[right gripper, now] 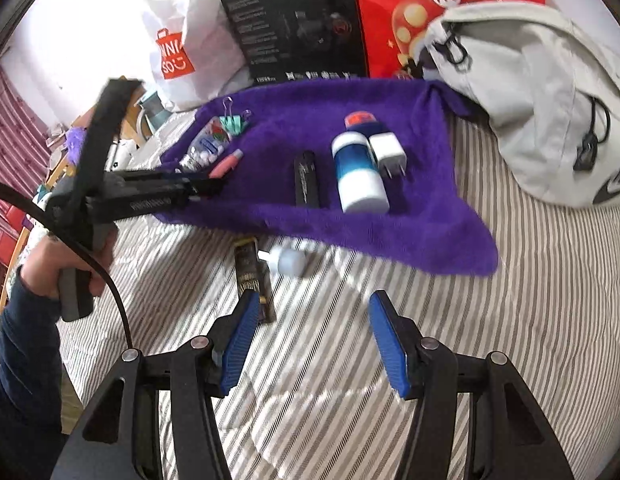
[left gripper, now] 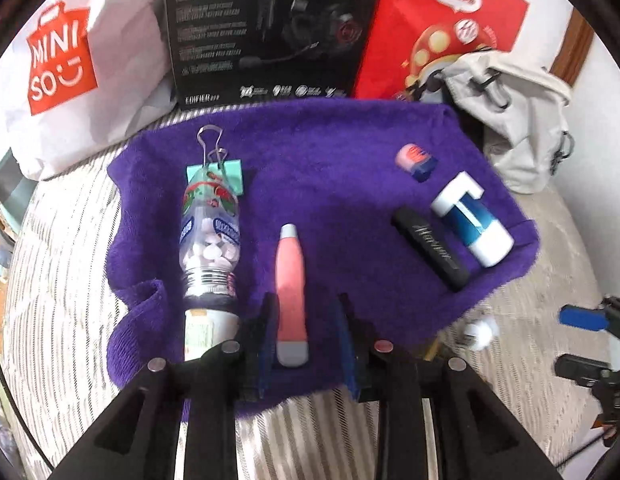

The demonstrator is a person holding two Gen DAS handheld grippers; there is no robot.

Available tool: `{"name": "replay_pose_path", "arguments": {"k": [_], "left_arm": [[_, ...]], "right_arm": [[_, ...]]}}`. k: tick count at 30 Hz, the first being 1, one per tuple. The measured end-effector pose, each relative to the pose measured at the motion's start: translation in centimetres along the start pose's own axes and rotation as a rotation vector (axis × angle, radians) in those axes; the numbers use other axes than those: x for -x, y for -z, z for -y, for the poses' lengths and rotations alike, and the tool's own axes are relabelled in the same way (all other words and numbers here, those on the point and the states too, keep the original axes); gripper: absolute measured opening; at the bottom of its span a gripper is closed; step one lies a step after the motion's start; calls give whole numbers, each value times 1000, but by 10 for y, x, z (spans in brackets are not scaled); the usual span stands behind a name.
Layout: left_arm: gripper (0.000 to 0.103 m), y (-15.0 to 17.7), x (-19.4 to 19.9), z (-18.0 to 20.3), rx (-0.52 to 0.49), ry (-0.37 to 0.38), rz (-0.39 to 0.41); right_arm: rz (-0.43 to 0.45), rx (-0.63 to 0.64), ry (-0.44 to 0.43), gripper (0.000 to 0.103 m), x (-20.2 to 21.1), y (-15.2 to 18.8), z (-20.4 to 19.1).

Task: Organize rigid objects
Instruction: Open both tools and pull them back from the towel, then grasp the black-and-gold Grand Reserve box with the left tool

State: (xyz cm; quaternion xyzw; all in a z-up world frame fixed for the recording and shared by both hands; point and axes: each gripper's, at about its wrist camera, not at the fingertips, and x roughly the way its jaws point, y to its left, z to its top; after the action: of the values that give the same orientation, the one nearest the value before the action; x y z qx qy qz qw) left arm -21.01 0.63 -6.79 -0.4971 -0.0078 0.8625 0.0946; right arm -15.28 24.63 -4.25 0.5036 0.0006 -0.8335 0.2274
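Left gripper [left gripper: 305, 320] fingers released, straddling pink plastic pen-shaped tube [left gripper: 290, 292] placed on purple towel [left gripper: 330, 152]. Right gripper [right gripper: 310, 336] fingers released, empty; next: grasp small white bottle [right gripper: 287, 262] on striped bed.

I am seeing the small white plastic bottle [left gripper: 481, 333] smeared by blur beside the purple towel [left gripper: 350, 152]. The black headset box [left gripper: 269, 28] and red paper bag [left gripper: 442, 20] are running off the top edge. The black stick's [left gripper: 430, 248] lettering is staying unreadable.
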Motion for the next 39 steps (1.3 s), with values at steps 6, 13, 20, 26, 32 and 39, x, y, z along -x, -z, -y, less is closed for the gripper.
{"name": "replay_pose_path", "arguments": {"k": [6, 13, 20, 26, 32, 39], "left_arm": [[67, 14, 26, 29, -25, 32, 39], [83, 37, 23, 70, 2, 60, 34], [84, 56, -4, 97, 10, -12, -37], [84, 63, -16, 110, 29, -77, -36], [85, 70, -13, 103, 0, -144, -31], [85, 75, -6, 79, 52, -145, -7]], "right_arm": [[-5, -12, 43, 58, 9, 18, 9], [32, -69, 167, 84, 29, 43, 31], [45, -141, 220, 96, 39, 65, 46], [29, -182, 203, 100, 46, 80, 50], [29, -182, 190, 101, 47, 89, 46], [12, -154, 163, 101, 37, 90, 29]]}}
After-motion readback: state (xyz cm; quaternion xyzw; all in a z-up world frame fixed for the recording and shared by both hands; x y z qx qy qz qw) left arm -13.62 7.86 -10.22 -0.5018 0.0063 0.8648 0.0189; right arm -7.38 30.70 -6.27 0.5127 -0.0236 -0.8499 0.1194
